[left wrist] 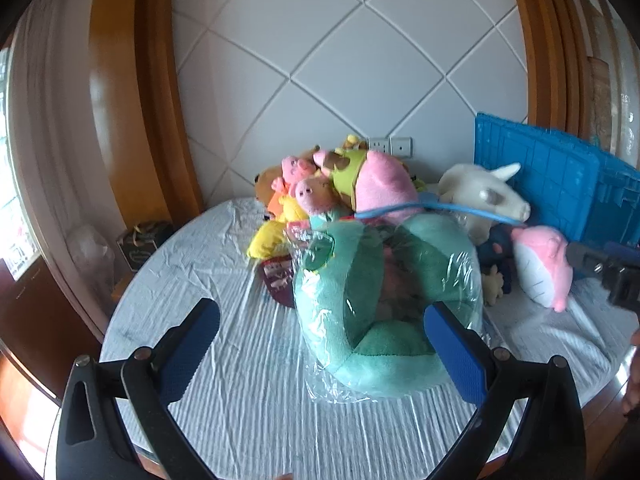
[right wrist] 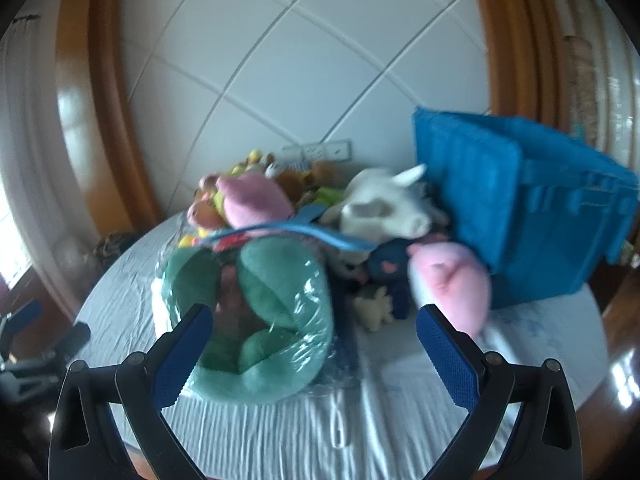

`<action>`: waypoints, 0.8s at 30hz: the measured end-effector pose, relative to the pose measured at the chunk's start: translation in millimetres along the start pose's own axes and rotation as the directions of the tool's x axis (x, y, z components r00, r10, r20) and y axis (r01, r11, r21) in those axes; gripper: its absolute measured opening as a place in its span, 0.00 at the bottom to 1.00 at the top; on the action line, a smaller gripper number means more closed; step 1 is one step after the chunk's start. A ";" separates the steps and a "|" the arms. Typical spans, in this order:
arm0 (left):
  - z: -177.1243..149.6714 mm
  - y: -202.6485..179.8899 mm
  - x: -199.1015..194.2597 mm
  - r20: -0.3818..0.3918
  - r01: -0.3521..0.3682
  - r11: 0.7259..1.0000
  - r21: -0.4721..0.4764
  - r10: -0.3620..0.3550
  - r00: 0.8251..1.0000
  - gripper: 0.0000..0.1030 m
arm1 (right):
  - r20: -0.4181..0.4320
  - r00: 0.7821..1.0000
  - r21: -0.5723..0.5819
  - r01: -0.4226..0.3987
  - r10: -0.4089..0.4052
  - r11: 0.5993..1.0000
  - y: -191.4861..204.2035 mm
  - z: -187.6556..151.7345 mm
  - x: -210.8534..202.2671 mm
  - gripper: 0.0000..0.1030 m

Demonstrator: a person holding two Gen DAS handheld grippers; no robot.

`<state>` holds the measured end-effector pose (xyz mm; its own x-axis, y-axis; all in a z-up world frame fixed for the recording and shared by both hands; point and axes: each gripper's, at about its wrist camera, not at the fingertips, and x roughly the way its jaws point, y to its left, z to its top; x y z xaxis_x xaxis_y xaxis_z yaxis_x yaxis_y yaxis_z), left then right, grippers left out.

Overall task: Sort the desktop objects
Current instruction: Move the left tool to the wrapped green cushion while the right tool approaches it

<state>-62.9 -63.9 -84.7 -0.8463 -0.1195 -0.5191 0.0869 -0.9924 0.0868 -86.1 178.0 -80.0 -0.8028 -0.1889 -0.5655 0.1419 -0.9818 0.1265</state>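
Blue pads frame both views: your left claw (left wrist: pixel 322 340) is spread wide with nothing between its fingers, and your right claw (right wrist: pixel 314 344) stands just as wide and just as empty. Crinkled white cloth covers the round surface (left wrist: pixel 240 380) right under them. Next up, dead ahead of both claws, the big green plush (left wrist: pixel 384 296) sits in clear plastic wrap on the cloth; from the left view your right-hand finger (left wrist: pixel 456 356) overlaps its edge, though you can't tell if it touches. A blue strap (left wrist: pixel 440 208) arcs over its top. To the right, the pink-and-white plush (left wrist: pixel 540 264) lies on its side near the blue crate (left wrist: pixel 560 184), with a small cream toy (right wrist: pixel 374 308) and a dark blue one (right wrist: pixel 390 272) tucked between it and the green plush. Behind those, the white plush (left wrist: pixel 484 196) rests against the crate. Farther back, the pink pig toys (left wrist: pixel 320 184) pile up by the tiled wall (left wrist: pixel 360 60); the right view is blurred.
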 end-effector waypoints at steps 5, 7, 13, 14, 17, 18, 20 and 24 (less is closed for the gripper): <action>-3.1 -6.8 42.1 -0.066 0.007 1.000 0.008 -0.006 0.998 1.00 | -0.140 0.987 -0.055 -0.093 0.084 0.994 -9.3 -4.7 63.5 1.00; -1.9 -8.0 57.9 -0.071 0.005 1.000 -0.009 -0.006 0.997 1.00 | -0.170 0.980 -0.103 -0.118 0.100 0.988 -12.6 -4.5 87.0 1.00; -0.2 -15.1 107.2 -0.136 -0.014 1.000 0.018 0.016 0.991 1.00 | -0.237 0.958 -0.185 -0.208 0.162 0.961 -24.4 -1.5 142.5 1.00; -1.4 -16.2 116.1 -0.145 -0.016 1.000 0.023 0.019 0.989 1.00 | -0.245 0.954 -0.184 -0.220 0.172 0.958 -27.5 -0.9 152.3 1.00; -4.4 -17.6 133.5 -0.183 -0.045 0.998 0.032 0.050 0.982 1.00 | -0.283 0.941 -0.181 -0.242 0.186 0.953 -34.6 -2.2 178.7 1.00; -4.5 -17.5 136.3 -0.184 -0.040 0.999 0.036 0.046 0.982 1.00 | -0.304 0.933 -0.176 -0.254 0.193 0.951 -35.5 -4.6 186.7 1.00; -4.6 -17.5 141.7 -0.186 -0.028 0.999 0.043 0.036 0.982 1.00 | -0.337 0.919 -0.170 -0.276 0.207 0.946 -35.6 -8.7 198.5 1.00; -4.8 -17.4 152.5 -0.190 -0.006 0.998 0.058 0.017 0.982 1.00 | -0.352 0.904 -0.163 -0.313 0.241 0.936 -30.5 -11.2 208.3 1.00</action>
<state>-190.9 -65.0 -169.5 -0.7294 -0.1395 -0.6698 0.0613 -0.9884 0.1392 -251.1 168.4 -210.8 -0.4882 -0.4151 -0.7677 0.4784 -0.8630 0.1624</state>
